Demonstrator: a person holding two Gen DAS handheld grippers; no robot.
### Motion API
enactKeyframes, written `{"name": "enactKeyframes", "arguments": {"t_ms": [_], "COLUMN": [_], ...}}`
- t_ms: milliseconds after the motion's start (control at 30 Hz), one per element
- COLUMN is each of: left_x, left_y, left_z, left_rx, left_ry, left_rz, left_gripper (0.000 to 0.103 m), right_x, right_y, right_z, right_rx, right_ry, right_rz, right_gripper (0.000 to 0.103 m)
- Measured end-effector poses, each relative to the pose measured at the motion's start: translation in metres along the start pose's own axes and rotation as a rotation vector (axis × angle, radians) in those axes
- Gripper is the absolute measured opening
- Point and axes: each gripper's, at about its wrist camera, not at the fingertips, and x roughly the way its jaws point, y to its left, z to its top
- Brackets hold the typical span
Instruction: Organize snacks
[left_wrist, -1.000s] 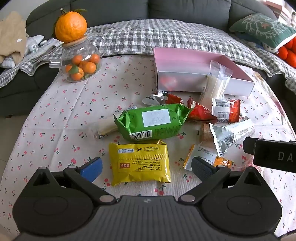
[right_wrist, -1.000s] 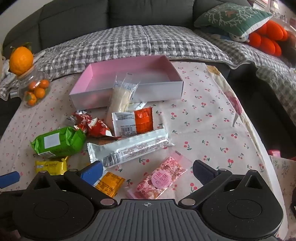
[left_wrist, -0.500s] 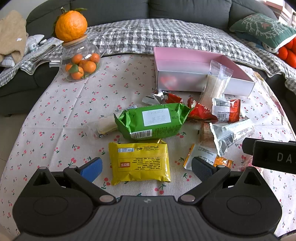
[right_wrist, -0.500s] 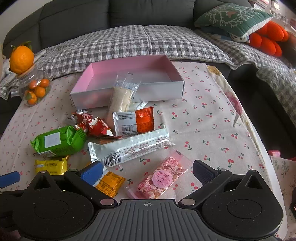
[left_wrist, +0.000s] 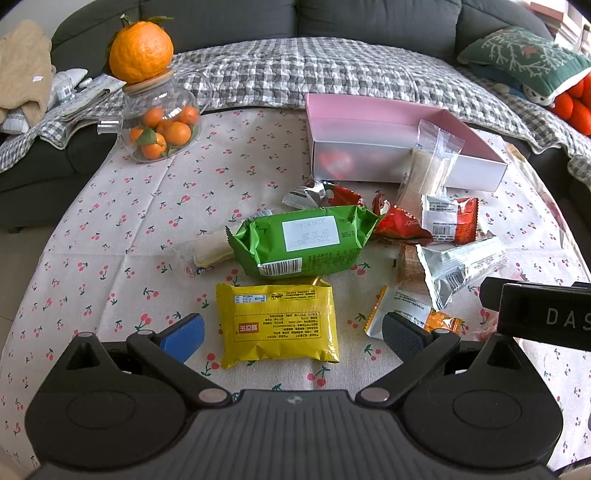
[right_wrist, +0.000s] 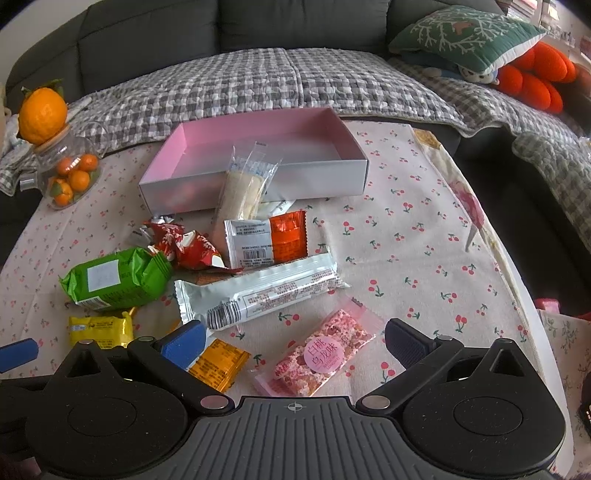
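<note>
Snack packets lie scattered on a cherry-print tablecloth in front of an empty pink box. My left gripper is open, its blue pads either side of a yellow packet, hovering just short of it. A green packet lies beyond. My right gripper is open above a pink packet. A long white bar, an orange packet, a red-and-white packet, red wrappers and a clear sachet leaning on the box lie between.
A glass jar of small oranges with a big orange on its lid stands at the table's far left. A grey sofa with a checked blanket and a green cushion lies behind. The table edge drops off on the right.
Both views have shifted only slightly; the right gripper has edged a little nearer the pink packet. No packet has moved.
</note>
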Motion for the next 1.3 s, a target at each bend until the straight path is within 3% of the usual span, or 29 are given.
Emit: {"name": "enactKeyframes", "arguments": {"t_ms": [900, 1133, 1300], "left_x": [-0.002, -0.001, 0.003], "left_y": [0.007, 0.017, 0.024], "left_z": [0.004, 0.015, 0.028], "left_rx": [0.006, 0.002, 0.014], "left_ry": [-0.009, -0.020, 0.011], "left_rz": [-0.006, -0.034, -0.073], "left_gripper": [0.103, 0.103, 0.102], "right_x": [-0.001, 0.003, 0.007], "right_y": [-0.002, -0.014, -0.023], "right_z": [0.001, 0.015, 0.024], "right_rx": [0.026, 0.078, 0.067], "right_ry": [0.006, 0.118, 0.048], "right_rz": [0.017, 0.151, 0.213], "right_gripper": [0.103, 0.103, 0.103]}}
